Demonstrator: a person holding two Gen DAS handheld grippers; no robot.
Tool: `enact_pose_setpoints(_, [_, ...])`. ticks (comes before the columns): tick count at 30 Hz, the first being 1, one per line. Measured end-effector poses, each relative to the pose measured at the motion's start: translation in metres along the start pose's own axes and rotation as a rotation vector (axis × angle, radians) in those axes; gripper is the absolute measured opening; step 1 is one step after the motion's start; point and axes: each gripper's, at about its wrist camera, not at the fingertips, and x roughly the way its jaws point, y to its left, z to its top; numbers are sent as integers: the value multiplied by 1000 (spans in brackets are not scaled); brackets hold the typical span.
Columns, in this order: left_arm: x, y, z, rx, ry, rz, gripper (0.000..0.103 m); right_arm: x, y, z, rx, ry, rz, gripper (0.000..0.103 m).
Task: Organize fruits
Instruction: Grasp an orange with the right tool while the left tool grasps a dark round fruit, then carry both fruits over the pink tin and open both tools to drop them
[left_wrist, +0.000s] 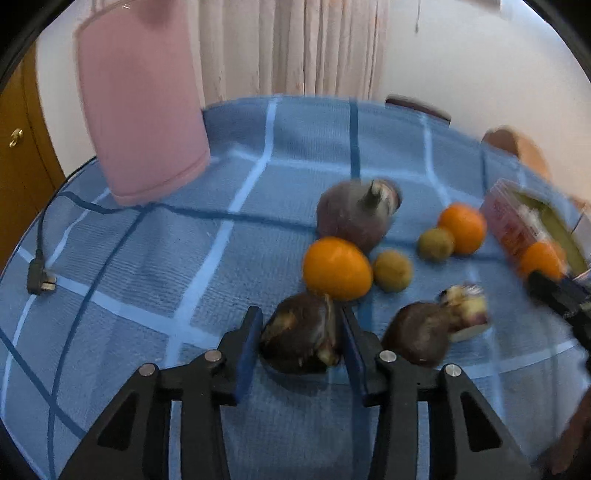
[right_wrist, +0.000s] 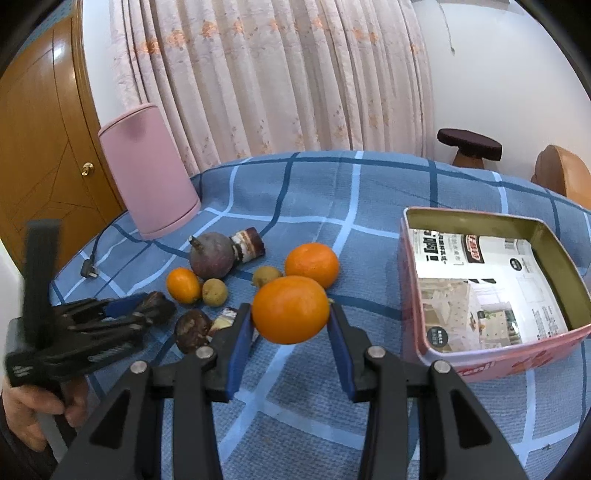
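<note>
Two tongs gripped fruit over the table (right_wrist: 303, 413): right tongs (right_wrist: 291, 326) pinched a firm, slick orange (right_wrist: 290, 309) across its middle, tin box (right_wrist: 554, 254) at three o'clock, while left tongs (left_wrist: 301, 325) straddled a dark, lumpy, likely soft fruit (left_wrist: 301, 338).

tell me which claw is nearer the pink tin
Right. The right claw, holding an orange, is just beside the pink tin; the left claw is across the fruit pile.
</note>
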Motion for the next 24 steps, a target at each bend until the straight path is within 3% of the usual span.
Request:
enact_pose_setpoints(8, [-7,18,1,-89,-37,-47,42,-4,-7,2,25,-16,0,44])
enact_pose_setpoints(11, [-25,15,-1,-89,-132,-41,42,-10,-8,5,16,-44,-7,44])
enact_pose_setpoints(14, [-44,-1,3,-48,-218,-34,42,-21,-14,10,16,-91,-13,44])
enact_pose_setpoints(18, [-61,-35,16,-3,-309,-93,43,-38,-34,11,42,-139,-27,44])
enact_pose_setpoints(24, [-55,-101,37,84,-329,-178,43,-55,-83,11,98,-172,-140,44])
